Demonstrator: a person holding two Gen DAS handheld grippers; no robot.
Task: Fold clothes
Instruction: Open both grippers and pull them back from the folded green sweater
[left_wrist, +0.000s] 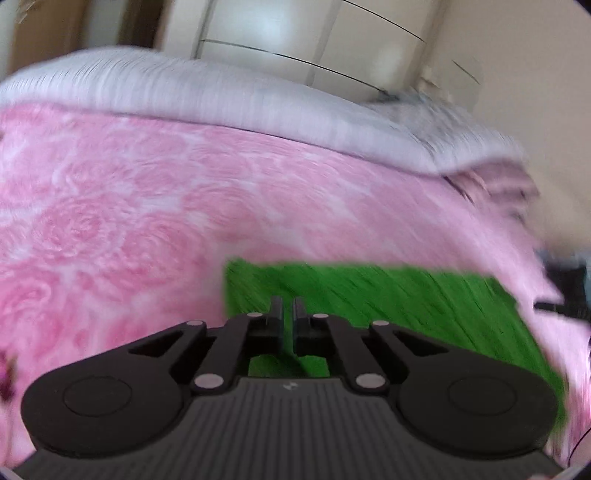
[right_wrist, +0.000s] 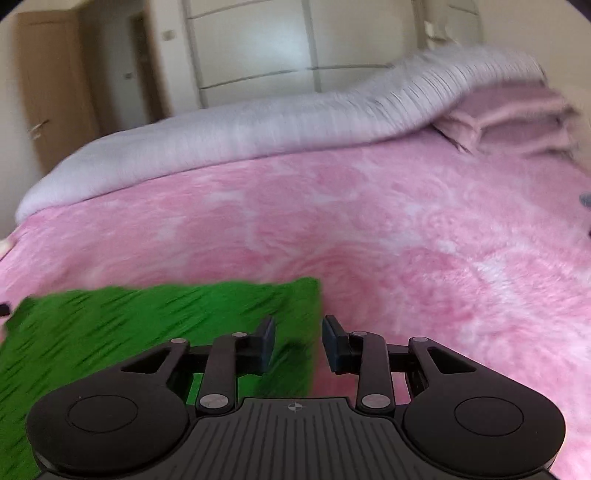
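A green cloth (left_wrist: 388, 299) lies flat on a pink rose-patterned bedspread (left_wrist: 129, 206). My left gripper (left_wrist: 288, 314) hovers over the cloth's left part, its fingers nearly together with a thin gap and nothing visibly between them. In the right wrist view the same green cloth (right_wrist: 147, 314) lies at lower left on the bedspread (right_wrist: 406, 240). My right gripper (right_wrist: 298, 341) is open over the cloth's right edge, one finger over the cloth and the other over the bedspread. Both views are motion-blurred.
A rolled grey-white duvet (right_wrist: 258, 125) runs along the far side of the bed. Folded pink pillows (right_wrist: 517, 107) lie at the far right. Cream wardrobe doors (right_wrist: 258, 48) and a wooden door (right_wrist: 48, 85) stand behind. A dark object (left_wrist: 565, 288) sits at the left view's right edge.
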